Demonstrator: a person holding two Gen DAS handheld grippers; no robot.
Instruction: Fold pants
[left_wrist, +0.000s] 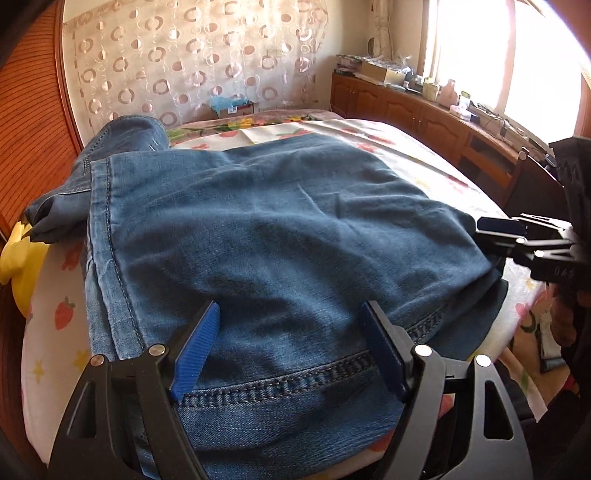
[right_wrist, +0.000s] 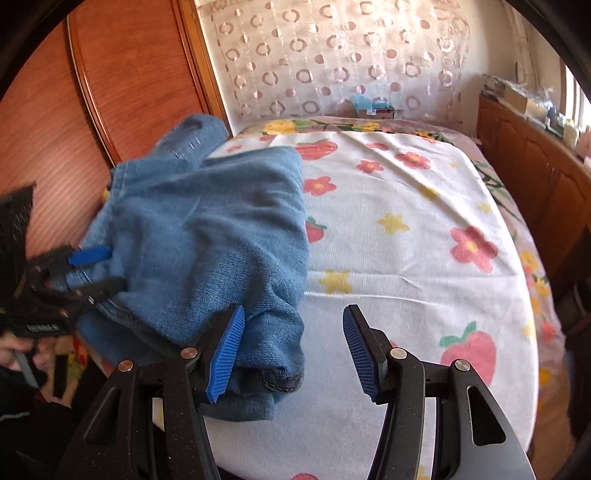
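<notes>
Pants (left_wrist: 280, 236) lie folded in a blue denim heap on my bed (right_wrist: 406, 206), toward nine o'clock of the flowered sheet (strawberries and stars). My left tool (left_wrist: 288, 347) stands wide over the stitched hem, its pads straddling the cloth without pinching. My right tool (right_wrist: 291, 350) gapes at the heap's corner at three o'clock, gripping nothing.

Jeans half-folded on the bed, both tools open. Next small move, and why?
Probably close the left tool on the stitched hem of the jeans: its pads straddle that edge ungripped. The right tool is open at the other corner, so both could then lift for another fold.
</notes>
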